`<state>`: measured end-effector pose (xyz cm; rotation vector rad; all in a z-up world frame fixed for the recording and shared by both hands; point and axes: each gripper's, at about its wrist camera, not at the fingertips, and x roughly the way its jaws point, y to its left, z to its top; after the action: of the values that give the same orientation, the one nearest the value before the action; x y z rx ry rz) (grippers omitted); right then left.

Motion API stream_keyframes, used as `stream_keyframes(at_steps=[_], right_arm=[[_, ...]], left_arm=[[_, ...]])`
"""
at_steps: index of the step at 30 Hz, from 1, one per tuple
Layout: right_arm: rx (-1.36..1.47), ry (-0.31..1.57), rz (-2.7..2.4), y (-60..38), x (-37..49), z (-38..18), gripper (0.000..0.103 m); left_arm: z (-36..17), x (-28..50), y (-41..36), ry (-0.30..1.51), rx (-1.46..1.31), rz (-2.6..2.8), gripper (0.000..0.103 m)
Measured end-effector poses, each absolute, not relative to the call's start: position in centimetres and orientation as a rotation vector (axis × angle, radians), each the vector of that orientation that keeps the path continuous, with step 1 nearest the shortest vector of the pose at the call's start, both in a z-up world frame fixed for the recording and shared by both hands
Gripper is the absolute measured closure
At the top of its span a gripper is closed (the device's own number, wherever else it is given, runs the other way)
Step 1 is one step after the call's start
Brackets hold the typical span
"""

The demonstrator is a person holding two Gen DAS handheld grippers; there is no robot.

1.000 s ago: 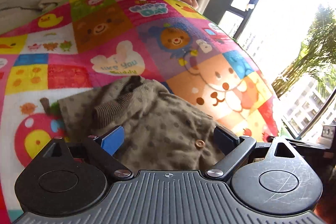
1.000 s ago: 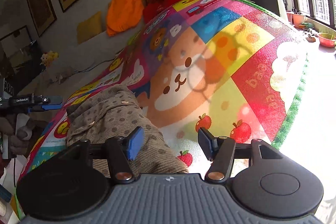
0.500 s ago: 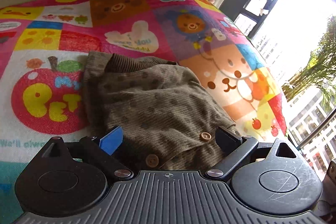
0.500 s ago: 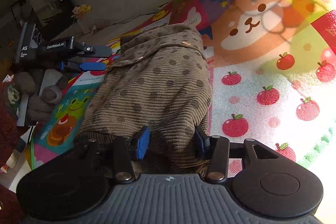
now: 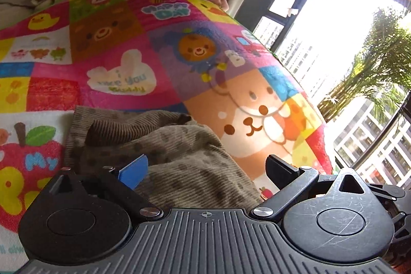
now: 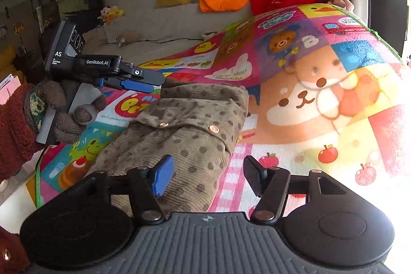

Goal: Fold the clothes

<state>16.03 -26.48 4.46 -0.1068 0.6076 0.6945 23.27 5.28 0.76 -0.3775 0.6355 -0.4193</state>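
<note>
While both hand-held grippers, left (image 5: 205,168) and right (image 6: 206,176), gape wide, holding nothing, a corduroy dotted cardigan (image 6: 185,135) lies rumpled on the fleecy cartoon-patchwork blanket (image 6: 321,73).

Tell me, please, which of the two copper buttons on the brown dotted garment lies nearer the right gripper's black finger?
The larger button, on the flap toward the apples; the other button lies further left.

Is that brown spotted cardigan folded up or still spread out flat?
Folded. The brown polka-dot cardigan lies as a compact bundle on the cartoon play mat, its buttoned front doubled over itself, no sleeves spread out.
</note>
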Motion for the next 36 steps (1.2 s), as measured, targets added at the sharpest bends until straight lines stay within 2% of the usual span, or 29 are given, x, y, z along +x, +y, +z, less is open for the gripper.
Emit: stream_keyframes(at_steps=[6, 11, 13, 15, 18, 20, 25, 32, 34, 36], right_arm=[[-0.050, 0.674, 0.676, -24.4, 23.2, 5.1, 0.041], [-0.074, 0.707, 0.657, -21.6, 29.1, 3.7, 0.042], [-0.113, 0.707, 0.663, -19.9, 31.1, 2.9, 0.053], [-0.145, 0.718, 0.676, -17.7, 33.0, 1.6, 0.054], [-0.263, 0.736, 0.629, -15.0, 35.6, -1.2, 0.052], [-0.224, 0.777, 0.633, -14.9, 37.1, -2.4, 0.044], [-0.038, 0.764, 0.644, -16.9, 38.2, -0.6, 0.043], [0.047, 0.812, 0.625, -15.8, 41.5, -1.9, 0.043], [0.027, 0.823, 0.634, -15.0, 41.7, -2.8, 0.043], [-0.012, 0.819, 0.641, -14.2, 41.4, -3.5, 0.047]], left_arm=[[-2.8, 29.7, 7.9, 0.665, -0.281, -0.213, 0.002], [-2.6, 31.1, 12.0, 0.652, -0.314, -0.117, 0.002], [-2.0, 30.8, 13.3, 0.643, -0.358, -0.131, 0.002], [-1.5, 30.4, 13.9, 0.646, -0.376, -0.160, 0.002], [-1.4, 30.1, 14.3, 0.682, -0.426, -0.246, 0.002], [-1.9, 30.1, 14.2, 0.715, -0.454, -0.293, 0.002], [-3.1, 31.9, 13.6, 0.733, -0.469, -0.278, 0.002], [-4.0, 33.4, 9.8, 0.726, -0.195, -0.217, 0.004], [-4.1, 33.2, 8.9, 0.714, -0.129, -0.192, 0.006], [-4.2, 32.9, 8.3, 0.703, -0.088, -0.169, 0.017]])
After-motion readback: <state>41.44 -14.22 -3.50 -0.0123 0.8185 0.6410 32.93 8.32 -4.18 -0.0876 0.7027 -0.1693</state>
